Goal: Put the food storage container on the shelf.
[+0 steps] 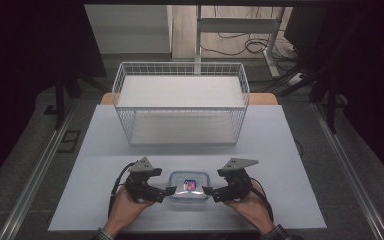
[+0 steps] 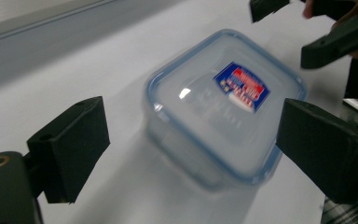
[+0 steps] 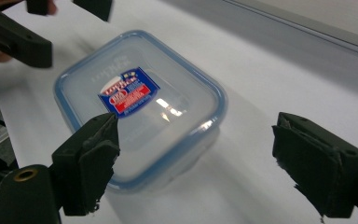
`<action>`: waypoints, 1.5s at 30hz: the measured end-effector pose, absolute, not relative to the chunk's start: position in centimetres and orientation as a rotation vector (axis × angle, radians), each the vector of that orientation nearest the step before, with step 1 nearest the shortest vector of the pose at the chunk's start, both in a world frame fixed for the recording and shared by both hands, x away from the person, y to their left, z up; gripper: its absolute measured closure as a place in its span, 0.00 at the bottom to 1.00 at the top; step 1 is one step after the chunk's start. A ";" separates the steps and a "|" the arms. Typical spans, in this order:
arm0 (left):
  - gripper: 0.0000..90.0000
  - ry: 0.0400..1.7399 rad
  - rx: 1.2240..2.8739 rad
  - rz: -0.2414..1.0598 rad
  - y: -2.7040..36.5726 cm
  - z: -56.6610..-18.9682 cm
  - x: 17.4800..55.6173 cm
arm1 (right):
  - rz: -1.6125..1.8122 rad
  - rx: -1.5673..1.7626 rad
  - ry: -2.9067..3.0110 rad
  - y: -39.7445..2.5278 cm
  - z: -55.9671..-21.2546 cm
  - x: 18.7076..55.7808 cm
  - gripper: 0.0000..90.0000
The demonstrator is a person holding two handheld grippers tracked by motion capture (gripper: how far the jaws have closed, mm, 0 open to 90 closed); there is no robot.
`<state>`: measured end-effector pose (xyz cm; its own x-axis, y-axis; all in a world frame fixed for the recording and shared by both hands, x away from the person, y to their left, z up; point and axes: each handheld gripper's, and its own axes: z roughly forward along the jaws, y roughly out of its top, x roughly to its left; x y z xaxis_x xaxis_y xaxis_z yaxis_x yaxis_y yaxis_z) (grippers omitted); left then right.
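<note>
Smooth white table (image 1: 105, 150), rounded-square clear plastic container (image 1: 188, 186), seemingly blue-rimmed lid (image 2: 223, 93).

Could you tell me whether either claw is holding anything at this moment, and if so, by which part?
Nothing is held. The left claw and right claw are both open, flanking the lidded plastic container on the table without gripping it.

The box (image 1: 189, 186) sits on the surface (image 1: 100, 150) between the left claw (image 1: 171, 190) and the right claw (image 1: 206, 190). The basket (image 1: 180, 102) stands far behind both.
</note>
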<state>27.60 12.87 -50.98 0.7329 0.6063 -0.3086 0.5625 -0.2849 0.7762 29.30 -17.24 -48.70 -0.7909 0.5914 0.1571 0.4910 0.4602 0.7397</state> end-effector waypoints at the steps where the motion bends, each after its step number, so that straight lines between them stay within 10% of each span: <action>1: 0.09 0.893 1.965 0.046 12.5 -51.1 27.8 | 1.245 0.959 2.584 -16.9 -48.8 29.4 0.15; 17: 0.23 0.929 1.981 -0.234 12.4 -53.0 28.2 | 1.301 1.142 2.752 -15.8 -51.2 29.8 0.13; 30: 0.57 0.922 1.879 -0.314 14.8 -53.2 26.6 | 1.388 1.203 2.748 -17.9 -50.5 28.5 0.52; 45: 0.65 0.923 1.779 -0.380 15.8 -53.9 27.7 | 1.560 1.298 2.708 -19.0 -50.4 29.3 0.63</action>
